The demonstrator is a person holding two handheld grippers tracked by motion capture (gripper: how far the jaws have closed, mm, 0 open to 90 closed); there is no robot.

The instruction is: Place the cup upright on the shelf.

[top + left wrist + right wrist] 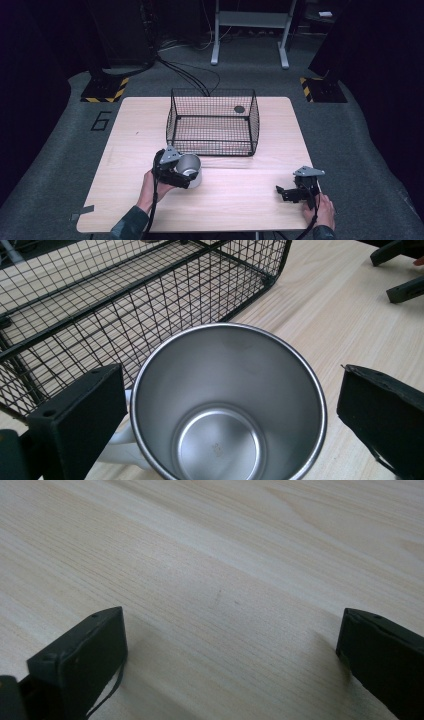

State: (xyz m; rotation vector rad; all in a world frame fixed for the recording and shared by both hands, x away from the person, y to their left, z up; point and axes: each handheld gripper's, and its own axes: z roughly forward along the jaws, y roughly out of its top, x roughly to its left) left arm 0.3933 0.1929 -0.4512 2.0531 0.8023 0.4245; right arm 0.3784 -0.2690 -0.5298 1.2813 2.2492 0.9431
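While upright near the surface (240,200) middle, just before the wire basket (212,121), steel mug (227,405) straddled by left claw (227,415), jaws apart, unclamped; likely lined up for gripping. Right claw (230,650) spread wide over bare wood near right edge, evidently idle.

The high view looks down and forward over the whole table (240,200); the left gripper view sits close above the steel cup (227,405), sharing the wire basket (212,122). The right gripper view faces bare tabletop closely.

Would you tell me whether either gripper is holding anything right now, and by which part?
Nothing is held. The left gripper stands open around the steel mug, its jaws clear of the rim; the right gripper is open over bare table.
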